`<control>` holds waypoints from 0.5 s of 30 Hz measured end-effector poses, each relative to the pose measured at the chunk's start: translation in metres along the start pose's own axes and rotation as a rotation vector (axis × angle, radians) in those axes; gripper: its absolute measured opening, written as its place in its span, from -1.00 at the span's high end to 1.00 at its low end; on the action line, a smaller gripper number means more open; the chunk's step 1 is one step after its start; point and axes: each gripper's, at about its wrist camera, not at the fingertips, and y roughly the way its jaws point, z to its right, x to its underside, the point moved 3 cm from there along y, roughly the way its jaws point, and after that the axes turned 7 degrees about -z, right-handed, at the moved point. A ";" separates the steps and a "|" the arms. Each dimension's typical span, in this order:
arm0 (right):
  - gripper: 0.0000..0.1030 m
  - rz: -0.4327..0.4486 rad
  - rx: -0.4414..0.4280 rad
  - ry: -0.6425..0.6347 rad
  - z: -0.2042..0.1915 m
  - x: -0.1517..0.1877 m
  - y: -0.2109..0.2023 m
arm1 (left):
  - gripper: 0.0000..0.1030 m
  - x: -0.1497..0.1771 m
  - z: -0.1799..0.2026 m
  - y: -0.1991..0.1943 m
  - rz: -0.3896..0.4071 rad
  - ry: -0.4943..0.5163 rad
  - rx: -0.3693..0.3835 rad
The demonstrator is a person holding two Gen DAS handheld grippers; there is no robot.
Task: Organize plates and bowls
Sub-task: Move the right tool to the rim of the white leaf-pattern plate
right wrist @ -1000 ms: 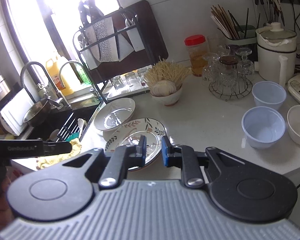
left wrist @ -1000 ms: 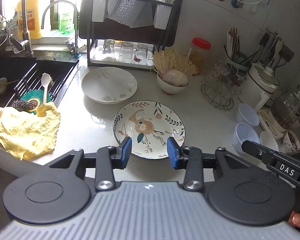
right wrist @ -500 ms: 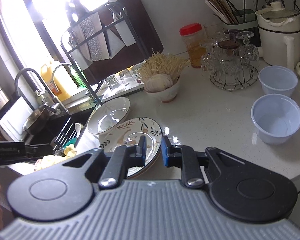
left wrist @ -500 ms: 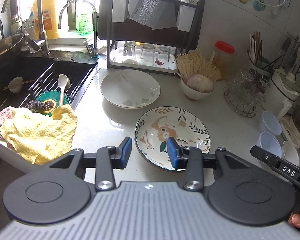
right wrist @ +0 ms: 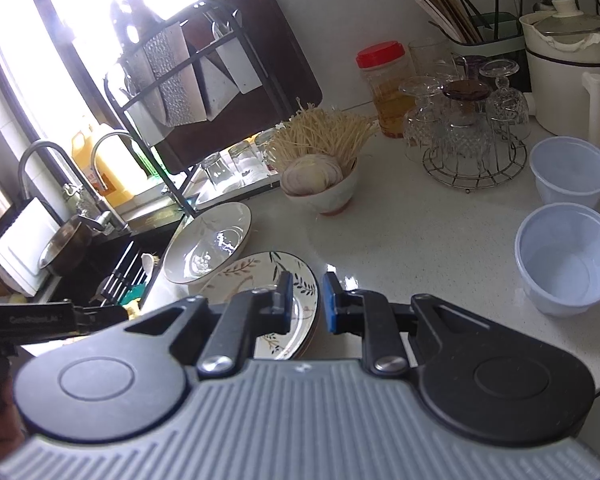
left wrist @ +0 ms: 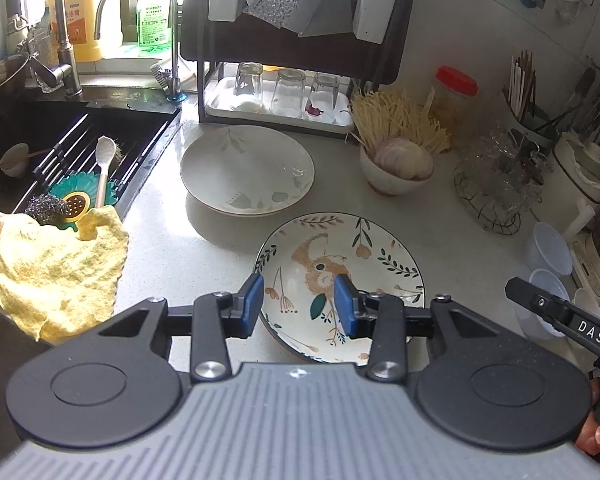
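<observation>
A floral plate with a rabbit picture [left wrist: 340, 276] lies on the white counter, and a white leaf-patterned plate [left wrist: 247, 170] lies just beyond it by the dish rack [left wrist: 292, 52]. My left gripper [left wrist: 299, 304] is open and empty, hovering over the near left rim of the floral plate. My right gripper [right wrist: 307, 300] is open by a narrow gap, at the right rim of the floral plate [right wrist: 260, 280]; the white plate [right wrist: 208, 248] lies behind it. Two pale blue plastic bowls [right wrist: 566, 258] [right wrist: 570, 176] stand at the right.
A bowl of noodles and sliced onion [left wrist: 396, 164] stands behind the plates. A wire stand of glasses [right wrist: 468, 132], a red-lidded jar [right wrist: 384, 84] and a white kettle [right wrist: 572, 72] fill the back right. The sink [left wrist: 60, 140] and a yellow cloth [left wrist: 52, 272] lie at the left.
My left gripper has drifted left, so the floral plate now sits further right in its view. My right gripper has come closer to the floral plate's right rim and opened slightly.
</observation>
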 end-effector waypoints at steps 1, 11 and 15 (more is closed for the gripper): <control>0.61 -0.004 0.002 -0.005 -0.001 -0.003 0.003 | 0.14 -0.004 -0.001 0.004 -0.003 -0.001 0.001; 0.61 -0.018 -0.008 -0.017 -0.019 -0.034 0.041 | 0.14 -0.045 -0.030 0.048 -0.030 -0.021 0.016; 0.61 -0.044 0.012 -0.013 -0.027 -0.043 0.062 | 0.14 -0.065 -0.046 0.069 -0.044 -0.056 0.048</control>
